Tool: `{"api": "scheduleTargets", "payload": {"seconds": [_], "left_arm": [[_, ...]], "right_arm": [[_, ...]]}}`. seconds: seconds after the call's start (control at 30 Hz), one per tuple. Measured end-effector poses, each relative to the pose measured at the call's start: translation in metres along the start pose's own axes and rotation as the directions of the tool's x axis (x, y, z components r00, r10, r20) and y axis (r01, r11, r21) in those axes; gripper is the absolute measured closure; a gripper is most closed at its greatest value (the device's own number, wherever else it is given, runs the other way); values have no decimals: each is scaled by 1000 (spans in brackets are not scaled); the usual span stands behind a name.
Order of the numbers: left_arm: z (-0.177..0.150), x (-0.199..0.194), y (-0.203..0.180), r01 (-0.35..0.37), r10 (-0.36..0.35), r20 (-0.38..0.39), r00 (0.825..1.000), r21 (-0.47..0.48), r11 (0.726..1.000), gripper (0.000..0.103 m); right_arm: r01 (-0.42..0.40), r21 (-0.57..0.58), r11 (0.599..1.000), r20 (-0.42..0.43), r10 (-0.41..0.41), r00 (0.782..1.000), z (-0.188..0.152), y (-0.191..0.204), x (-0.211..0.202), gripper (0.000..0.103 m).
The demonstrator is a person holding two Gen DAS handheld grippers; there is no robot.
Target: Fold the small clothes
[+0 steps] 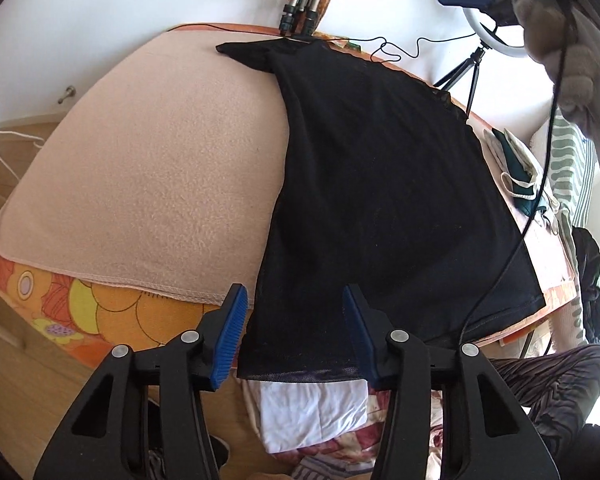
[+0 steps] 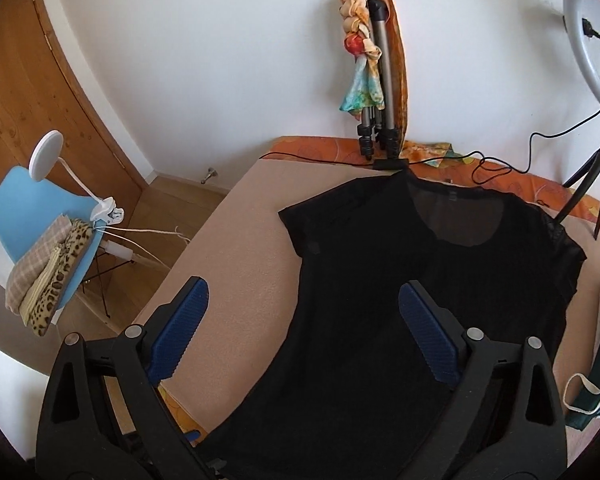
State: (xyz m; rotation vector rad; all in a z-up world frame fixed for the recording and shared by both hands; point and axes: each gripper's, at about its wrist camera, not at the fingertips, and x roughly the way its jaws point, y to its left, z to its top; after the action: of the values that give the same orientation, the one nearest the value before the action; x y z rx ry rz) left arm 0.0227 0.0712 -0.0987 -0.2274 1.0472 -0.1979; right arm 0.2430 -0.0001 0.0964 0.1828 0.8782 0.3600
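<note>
A black sheer top (image 1: 380, 184) lies flat on a peach blanket (image 1: 152, 184), its hem hanging over the near edge. It also shows in the right wrist view (image 2: 380, 300), neckline at the far end. My left gripper (image 1: 296, 332) is open, its blue pads either side of the hem's left corner, not touching it. My right gripper (image 2: 304, 332) is open above the top's lower left part and holds nothing.
A tripod (image 2: 380, 92) draped with scarves and a ring light (image 2: 592, 40) stand at the far edge, with black cables (image 2: 480, 168). A green and white bag (image 1: 516, 176) lies right of the top. A blue chair (image 2: 40, 220) with cloths stands to the left. White cloth (image 1: 312, 412) lies below the hem.
</note>
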Motion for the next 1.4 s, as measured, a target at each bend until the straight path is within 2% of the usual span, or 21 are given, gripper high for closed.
{"api": "scheduleTargets", "payload": {"seconds": [0.23,0.3,0.47,0.6,0.77,0.93,1.07,1.1,1.17,1.23,1.3,1.4], "left_arm": [[0,7,12,26,-27,-23,999,-45,999,61],[0,8,15,41,-42,-29,999,-60,997,67],[-1,12,23,73,-76,-39,996,-85,994,75],[1,12,28,117,-123,-39,992,-125,985,80],[3,15,27,136,-142,-45,989,-122,983,89],[4,17,29,165,-172,-43,984,-145,976,94],[5,19,29,179,-187,-41,981,-151,972,97],[6,19,28,185,-193,-40,980,-151,971,97],[6,20,27,196,-204,-39,978,-147,969,97],[7,19,26,203,-210,-36,977,-142,969,98],[8,17,27,210,-216,-31,976,-135,968,99],[9,15,26,231,-236,-20,972,-131,964,100]], "right_arm": [[0,35,999,-111,4,994,30,15,89,10],[2,39,999,-138,4,990,35,19,116,12],[23,38,999,-180,-15,984,43,20,175,13],[31,30,999,-221,-24,975,44,21,218,19],[72,4,997,-232,-70,970,48,21,256,21],[92,-3,996,-245,-90,965,48,14,280,31],[139,-91,986,-240,-157,958,46,20,290,35],[149,-112,982,-236,-172,956,46,21,290,38],[182,-152,972,-226,-213,951,46,22,290,54],[186,-172,967,-224,-223,949,48,19,289,80],[174,-161,971,-228,-208,951,50,12,287,93],[178,-147,973,-202,-206,957,52,3,276,98]]}}
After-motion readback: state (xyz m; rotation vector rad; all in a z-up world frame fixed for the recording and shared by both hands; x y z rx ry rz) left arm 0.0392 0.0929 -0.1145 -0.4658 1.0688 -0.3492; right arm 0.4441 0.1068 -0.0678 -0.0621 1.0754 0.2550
